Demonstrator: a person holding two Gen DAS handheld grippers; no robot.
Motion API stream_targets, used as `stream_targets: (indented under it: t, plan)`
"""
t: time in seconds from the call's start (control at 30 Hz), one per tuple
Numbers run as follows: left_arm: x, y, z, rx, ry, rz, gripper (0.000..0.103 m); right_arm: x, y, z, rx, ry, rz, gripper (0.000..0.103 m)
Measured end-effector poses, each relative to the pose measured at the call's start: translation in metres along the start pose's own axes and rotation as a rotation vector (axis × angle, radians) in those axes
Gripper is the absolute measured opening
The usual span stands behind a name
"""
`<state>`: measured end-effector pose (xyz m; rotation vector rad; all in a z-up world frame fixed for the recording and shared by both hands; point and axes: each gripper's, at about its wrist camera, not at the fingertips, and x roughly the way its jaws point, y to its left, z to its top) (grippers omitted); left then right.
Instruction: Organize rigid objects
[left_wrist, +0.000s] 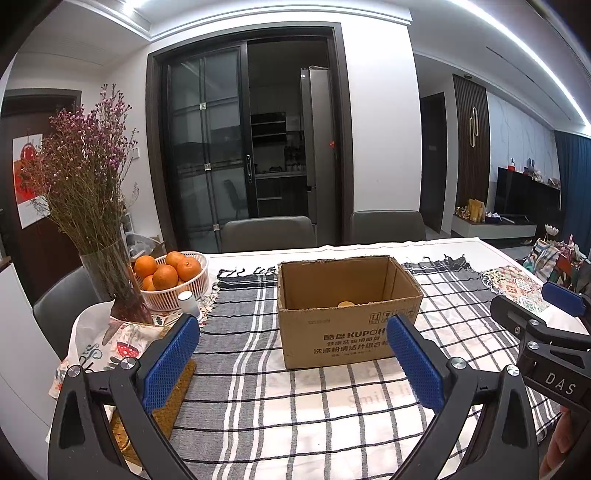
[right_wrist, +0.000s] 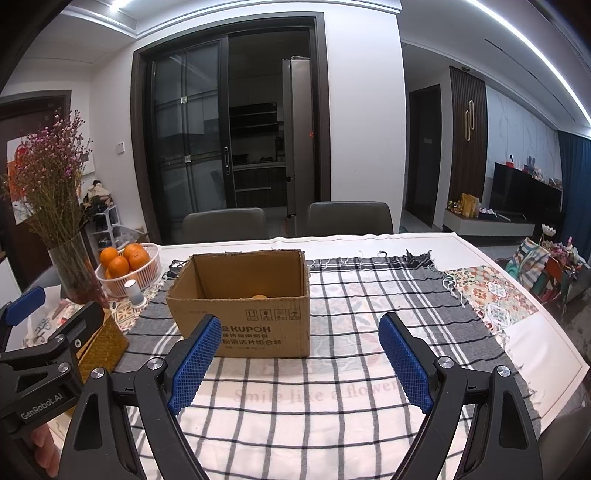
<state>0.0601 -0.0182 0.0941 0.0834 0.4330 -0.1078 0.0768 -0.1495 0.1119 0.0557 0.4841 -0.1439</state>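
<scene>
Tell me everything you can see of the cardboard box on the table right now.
The cardboard box is plain brown corrugated card, open-topped with no flaps showing and a ragged rim. Its front carries printed handling symbols, the letters KUPOH and Chinese text. It stands upright on the checked cloth, ahead of both open tongs, neither touching it. Inside, only the top of one orange-yellow object shows above the front wall.
</scene>
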Motion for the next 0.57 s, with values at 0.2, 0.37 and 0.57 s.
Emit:
stream_targets:
  t: [0.2, 0.37, 0.57]
  plan:
    - [0.0001, -0.0003, 0.0006, -0.001, 0.000, -0.001, 0.103, -0.0004, -0.0003, -0.0003, 0.002, 0.001, 0.000, 0.088]
    - [0.0001, 0.0000, 0.0011, -0.001, -0.002, 0.002, 0.103, 0.0000, 0.0003, -0.0001, 0.002, 0.002, 0.002, 0.088]
    - [-0.0004, -0.0006, 0.0006, 0.001, -0.003, 0.001, 0.103, 0.0001, 0.0001, -0.0002, 0.004, 0.002, 0.003, 0.088]
